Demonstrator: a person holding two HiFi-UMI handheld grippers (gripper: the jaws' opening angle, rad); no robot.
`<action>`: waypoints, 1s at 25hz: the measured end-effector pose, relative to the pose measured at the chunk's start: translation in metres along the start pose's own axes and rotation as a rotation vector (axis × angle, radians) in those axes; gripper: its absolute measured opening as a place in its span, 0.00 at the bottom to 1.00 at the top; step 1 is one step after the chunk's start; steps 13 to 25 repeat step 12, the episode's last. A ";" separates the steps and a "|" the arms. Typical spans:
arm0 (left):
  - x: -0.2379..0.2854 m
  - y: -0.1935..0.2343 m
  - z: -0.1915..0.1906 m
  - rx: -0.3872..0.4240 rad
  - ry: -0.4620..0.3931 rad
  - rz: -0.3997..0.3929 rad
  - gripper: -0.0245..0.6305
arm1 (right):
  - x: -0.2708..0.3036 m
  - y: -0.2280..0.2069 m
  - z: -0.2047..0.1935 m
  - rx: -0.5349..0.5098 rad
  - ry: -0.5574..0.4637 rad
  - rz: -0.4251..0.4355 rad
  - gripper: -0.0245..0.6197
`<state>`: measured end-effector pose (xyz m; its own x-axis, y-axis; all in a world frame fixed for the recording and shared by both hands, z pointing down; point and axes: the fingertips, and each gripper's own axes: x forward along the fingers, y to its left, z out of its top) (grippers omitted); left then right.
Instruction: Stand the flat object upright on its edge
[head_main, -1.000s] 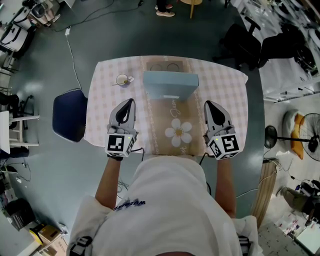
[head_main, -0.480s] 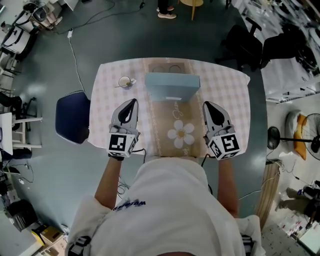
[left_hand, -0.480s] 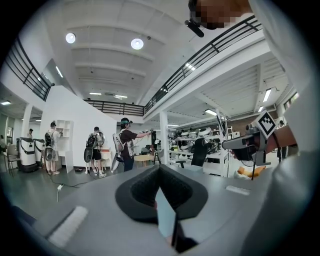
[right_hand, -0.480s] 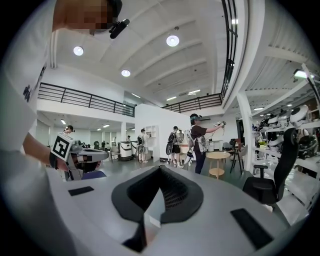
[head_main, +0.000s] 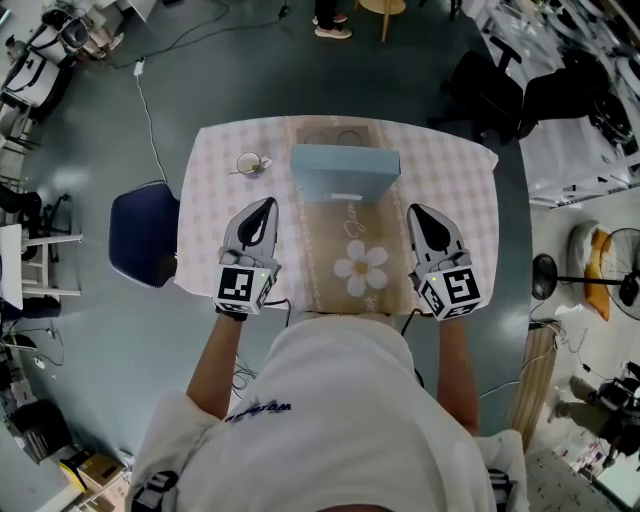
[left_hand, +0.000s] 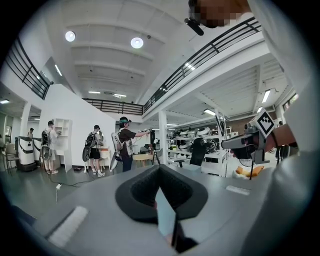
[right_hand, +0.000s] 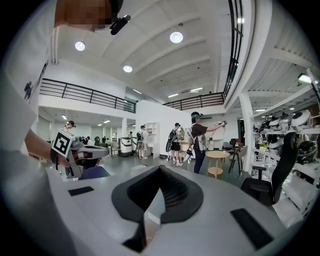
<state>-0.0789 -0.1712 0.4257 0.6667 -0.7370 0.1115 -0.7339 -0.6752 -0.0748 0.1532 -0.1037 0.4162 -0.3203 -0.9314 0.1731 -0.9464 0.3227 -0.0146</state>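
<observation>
A light blue flat box (head_main: 344, 172) lies on the table (head_main: 452, 180) at the back centre, across a brown runner (head_main: 340, 235) printed with a daisy. My left gripper (head_main: 264, 204) hovers over the table's left front, jaws shut and empty, short of the box. My right gripper (head_main: 415, 211) mirrors it at the right front, also shut with nothing in it. Both gripper views look level out into the hall, so the box is hidden there. The left gripper's (left_hand: 160, 169) closed jaws fill the bottom of its view, as do the right gripper's (right_hand: 160, 168) in its own.
A small cup (head_main: 247, 162) with a spoon stands left of the box. A dark blue chair (head_main: 143, 232) sits at the table's left side and black office chairs (head_main: 490, 85) stand beyond the far right corner. Several people (right_hand: 199, 140) stand in the hall.
Both grippers hold nearly the same place. The head view has shifted slightly, so the table sits a little lower and further right in the picture.
</observation>
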 end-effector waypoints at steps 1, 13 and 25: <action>-0.001 0.001 -0.001 -0.002 0.001 0.000 0.04 | 0.000 0.001 0.000 -0.002 0.003 -0.002 0.04; -0.007 0.001 -0.004 -0.013 0.002 -0.007 0.04 | -0.001 0.005 0.000 -0.029 0.028 -0.007 0.04; -0.007 0.001 -0.004 -0.013 0.002 -0.007 0.04 | -0.001 0.005 0.000 -0.029 0.028 -0.007 0.04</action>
